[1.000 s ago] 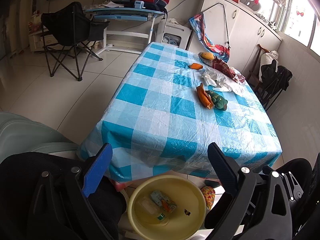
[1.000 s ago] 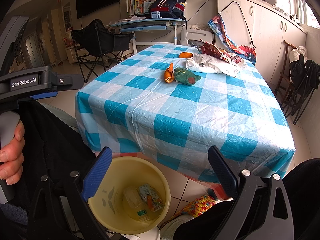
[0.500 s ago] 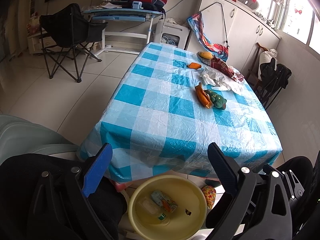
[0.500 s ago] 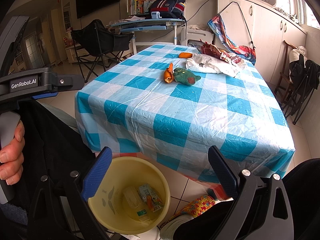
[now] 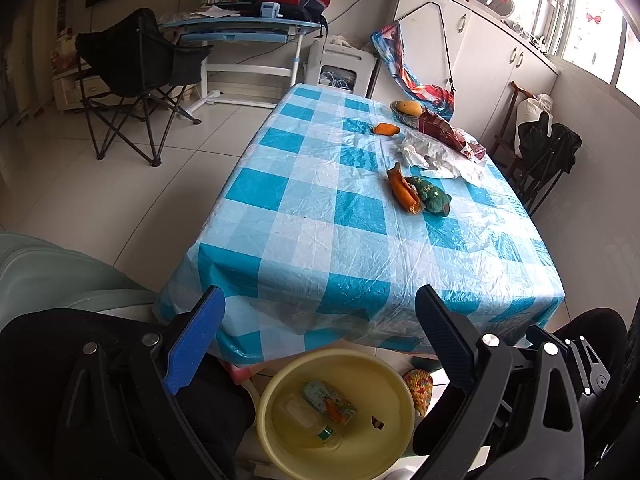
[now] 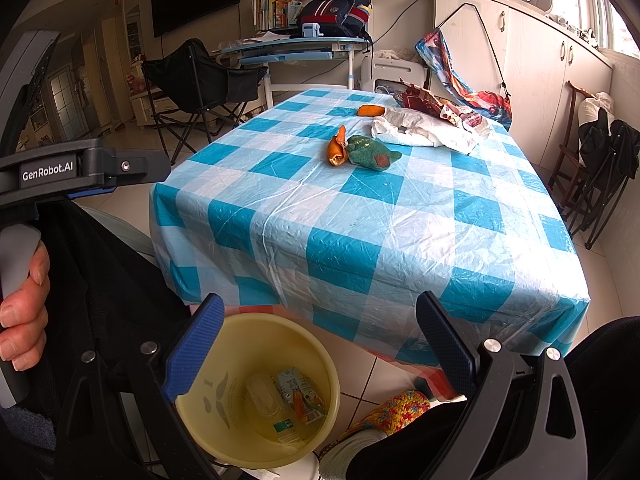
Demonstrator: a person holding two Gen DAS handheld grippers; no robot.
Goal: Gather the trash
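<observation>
Both hand-held grippers hang low at the near end of a tabletop (image 5: 312,216) draped in blue-and-white checked plastic, above a pale yellow plastic bucket (image 6: 240,332) standing on the floor. The left hand-held gripper (image 5: 320,328) and the right hand-held gripper (image 6: 320,332) each have their jaws spread wide and grip nothing. The bucket already holds a clear plastic bottle (image 6: 266,400) and a printed drink carton (image 6: 300,394).

The rubbish not yet collected lies well ahead, toward the far right of the tabletop: a curved orange fruit peel (image 5: 403,195) touching a crumpled green wrapper (image 5: 430,199), then a heap of white crumpled plastic (image 5: 436,154), a dark red foil packet (image 5: 440,130) and a smaller orange peel scrap (image 5: 386,129).

The curved peel is the closest piece, and its long axis runs roughly away from the person, angling slightly right toward the near end. In the right wrist view it sits almost dead ahead, so the right hand-held gripper appears better placed to reach it, closing across the peel's width.
</observation>
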